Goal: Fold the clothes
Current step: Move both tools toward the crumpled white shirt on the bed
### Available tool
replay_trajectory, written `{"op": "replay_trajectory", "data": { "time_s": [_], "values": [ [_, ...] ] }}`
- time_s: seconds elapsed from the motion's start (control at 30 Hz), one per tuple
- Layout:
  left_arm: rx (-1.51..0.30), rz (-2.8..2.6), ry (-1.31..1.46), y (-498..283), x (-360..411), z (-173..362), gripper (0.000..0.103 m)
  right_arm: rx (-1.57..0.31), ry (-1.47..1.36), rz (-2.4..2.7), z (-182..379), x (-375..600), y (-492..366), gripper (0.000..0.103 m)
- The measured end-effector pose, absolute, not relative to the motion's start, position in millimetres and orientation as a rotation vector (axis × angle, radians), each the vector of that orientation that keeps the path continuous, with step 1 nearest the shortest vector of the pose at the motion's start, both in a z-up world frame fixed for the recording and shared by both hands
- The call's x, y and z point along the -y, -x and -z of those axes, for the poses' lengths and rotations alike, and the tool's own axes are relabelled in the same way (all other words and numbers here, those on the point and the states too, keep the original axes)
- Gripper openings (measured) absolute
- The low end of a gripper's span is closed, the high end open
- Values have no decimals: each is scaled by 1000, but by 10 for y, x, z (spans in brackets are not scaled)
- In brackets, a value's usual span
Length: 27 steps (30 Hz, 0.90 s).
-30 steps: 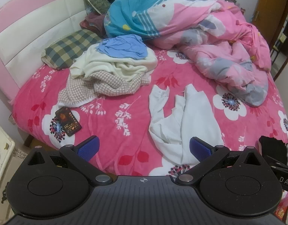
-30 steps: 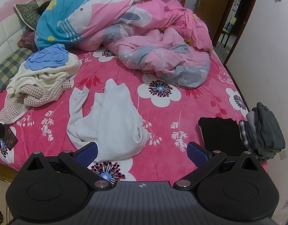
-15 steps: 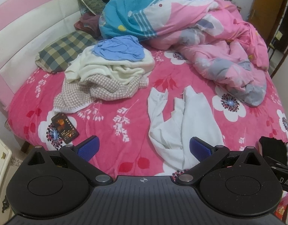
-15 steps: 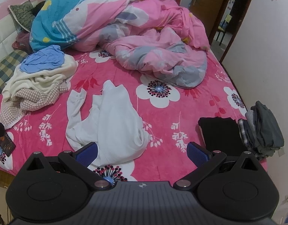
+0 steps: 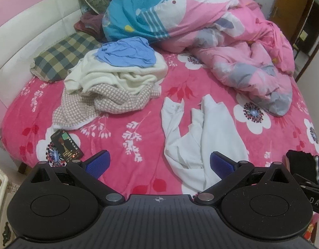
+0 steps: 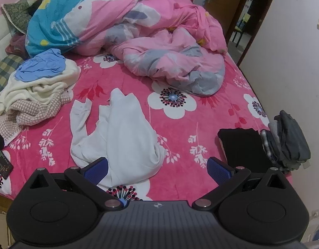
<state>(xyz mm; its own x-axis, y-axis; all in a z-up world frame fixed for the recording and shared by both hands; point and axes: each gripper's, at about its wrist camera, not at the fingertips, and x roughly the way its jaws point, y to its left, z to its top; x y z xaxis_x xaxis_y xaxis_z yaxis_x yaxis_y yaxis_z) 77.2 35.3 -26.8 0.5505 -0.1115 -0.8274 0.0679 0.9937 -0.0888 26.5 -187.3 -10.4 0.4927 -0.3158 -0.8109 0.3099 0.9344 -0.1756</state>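
Observation:
A crumpled white long-sleeved shirt (image 5: 201,137) (image 6: 122,130) lies on the pink flowered bedspread near the bed's front edge. My left gripper (image 5: 159,162) hovers open above the front edge, the shirt's hem close to its right blue pad. My right gripper (image 6: 157,168) is open too, with its left pad over the shirt's lower edge. Neither holds anything. A heap of unfolded clothes (image 5: 115,78) (image 6: 36,87), blue on cream on a checked knit, sits at the left. A folded black garment (image 6: 242,143) and folded grey clothes (image 6: 290,139) rest at the right edge.
A bunched pink and blue duvet (image 5: 201,29) (image 6: 142,33) fills the back of the bed. A phone (image 5: 65,145) lies at the front left. A checked pillow (image 5: 63,56) leans by the pink and white headboard (image 5: 24,33). A white wall (image 6: 288,62) and a doorway are to the right.
Both views have crept forward and slightly left over the bed, so the shirt and clothes heap sit closer. Both grippers stayed open. Nothing on the bed moved.

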Motion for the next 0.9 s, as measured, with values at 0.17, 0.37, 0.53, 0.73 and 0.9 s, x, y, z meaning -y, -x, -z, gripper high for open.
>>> {"op": "replay_trajectory", "data": {
  "time_s": [0.17,0.37,0.53,0.73,0.9],
  "values": [
    [-995,132,34,-845,-396,315,103,-1000,-6,417,124,1860,-279,103],
    [-985,166,14,-891,-391,429,103,-1017,-21,460,152,1871,-286,103],
    [-965,150,17,-988,-340,487,103,-1014,-21,458,196,2029,-344,103],
    [-922,101,33,-1127,-201,450,103,-1001,-14,407,283,2300,-643,103],
    [-916,72,47,-1219,-19,474,103,-974,-14,326,346,2559,-925,103]
  ]
}}
